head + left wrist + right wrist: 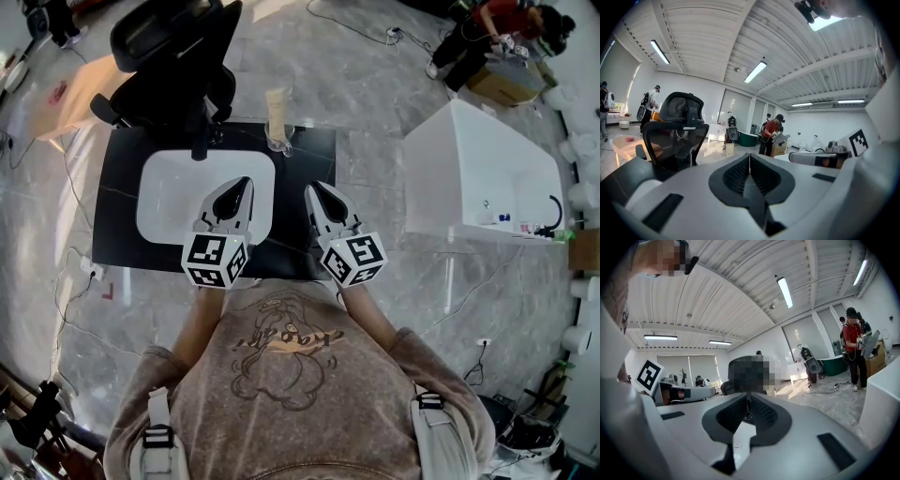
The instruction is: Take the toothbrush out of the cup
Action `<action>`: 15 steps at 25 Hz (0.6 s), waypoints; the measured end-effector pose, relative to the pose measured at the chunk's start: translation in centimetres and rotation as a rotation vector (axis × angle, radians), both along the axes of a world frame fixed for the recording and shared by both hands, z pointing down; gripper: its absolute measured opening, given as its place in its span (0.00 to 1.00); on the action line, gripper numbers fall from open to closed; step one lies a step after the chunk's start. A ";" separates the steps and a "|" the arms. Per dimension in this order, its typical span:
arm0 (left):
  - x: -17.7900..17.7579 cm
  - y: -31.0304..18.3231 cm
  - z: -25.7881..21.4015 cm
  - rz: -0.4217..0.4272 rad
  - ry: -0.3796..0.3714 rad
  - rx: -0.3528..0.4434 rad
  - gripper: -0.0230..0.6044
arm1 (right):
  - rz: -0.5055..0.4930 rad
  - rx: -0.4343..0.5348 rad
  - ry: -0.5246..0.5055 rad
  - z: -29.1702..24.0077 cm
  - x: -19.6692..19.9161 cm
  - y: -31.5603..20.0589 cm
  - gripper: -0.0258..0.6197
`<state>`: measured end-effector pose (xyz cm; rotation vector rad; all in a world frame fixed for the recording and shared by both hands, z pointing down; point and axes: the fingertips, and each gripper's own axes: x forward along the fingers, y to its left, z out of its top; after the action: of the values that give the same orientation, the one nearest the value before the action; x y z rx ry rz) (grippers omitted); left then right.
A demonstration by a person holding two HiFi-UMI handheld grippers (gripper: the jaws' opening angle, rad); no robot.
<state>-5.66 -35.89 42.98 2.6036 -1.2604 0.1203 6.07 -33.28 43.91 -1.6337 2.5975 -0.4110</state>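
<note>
A clear cup (279, 140) stands at the far edge of the black counter (309, 155), to the right of the sink. A pale beige toothbrush (276, 105) sticks up out of it. My left gripper (245, 182) hovers over the white sink basin (169, 192), jaws together with nothing between them. My right gripper (312, 188) sits beside it over the counter, also shut and empty. Both point toward the cup and stay well short of it. In the left gripper view the left gripper (749, 157) shows shut, and in the right gripper view the right gripper (748, 400) does too; neither view shows the cup.
A black faucet (199, 141) rises behind the basin. A black office chair (173, 47) stands just beyond the counter. A white tub-like unit (478, 178) is to the right. A person (497, 28) works at the far right; cables lie on the floor.
</note>
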 end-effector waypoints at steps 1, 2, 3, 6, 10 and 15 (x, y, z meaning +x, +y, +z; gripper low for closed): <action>0.1 0.0 0.0 0.001 0.000 -0.001 0.07 | 0.001 0.003 -0.003 -0.1 0.1 0.0 0.08; 0.2 0.0 0.0 0.001 0.001 -0.001 0.07 | -0.002 0.002 -0.008 -0.1 0.1 -0.1 0.16; 0.3 0.0 0.0 0.000 0.003 -0.003 0.07 | -0.008 -0.003 -0.013 0.0 0.1 -0.1 0.31; 0.6 -0.1 0.0 0.000 0.005 -0.008 0.07 | -0.023 -0.018 -0.012 0.4 0.1 -0.3 0.35; 0.8 -0.4 0.2 -0.001 0.007 -0.010 0.07 | -0.022 -0.036 -0.008 1.2 0.3 -1.1 0.35; 0.9 -0.7 0.4 -0.011 0.015 -0.023 0.07 | -0.036 -0.046 -0.016 2.2 0.3 -3.5 0.35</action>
<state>-4.75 -36.59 43.37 2.5731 -1.2607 0.1126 6.42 -36.81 46.07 -1.5919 2.6289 -0.4873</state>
